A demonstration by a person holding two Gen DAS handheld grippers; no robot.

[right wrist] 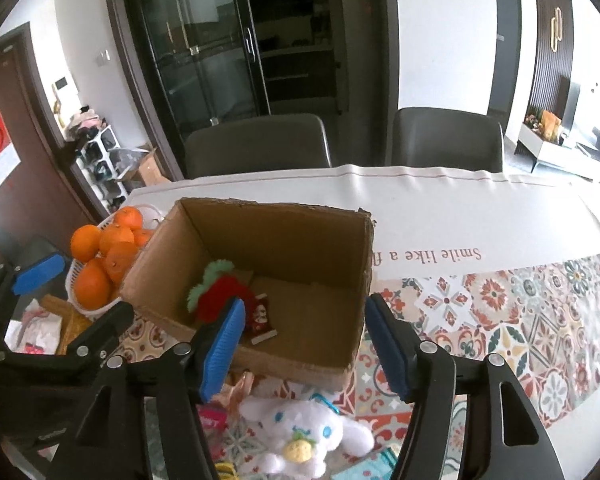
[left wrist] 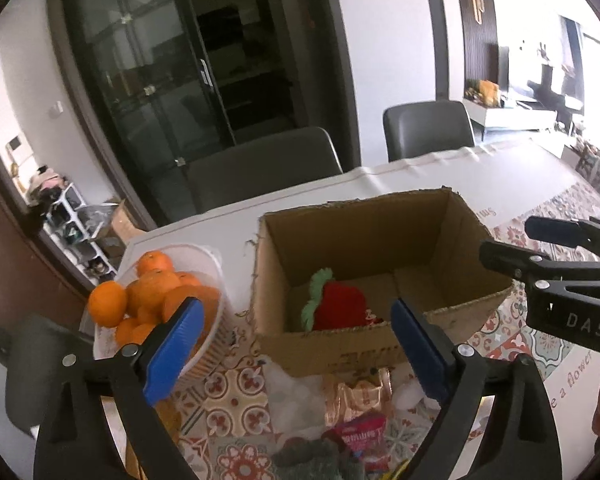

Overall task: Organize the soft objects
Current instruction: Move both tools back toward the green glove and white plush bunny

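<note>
Snack packets (left wrist: 358,404) half hidden behind box (left wrist: 340,350)

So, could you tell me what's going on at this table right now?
A person is sorting soft things into the open brown cardboard box. A red knitted strawberry toy already lies inside. Both the left gripper and right gripper hover empty, jaws open. The white plush bunny waits on the patterned tablecloth.

Both grippers (left wrist: 294,354) (right wrist: 304,344) spread, empty.
</note>
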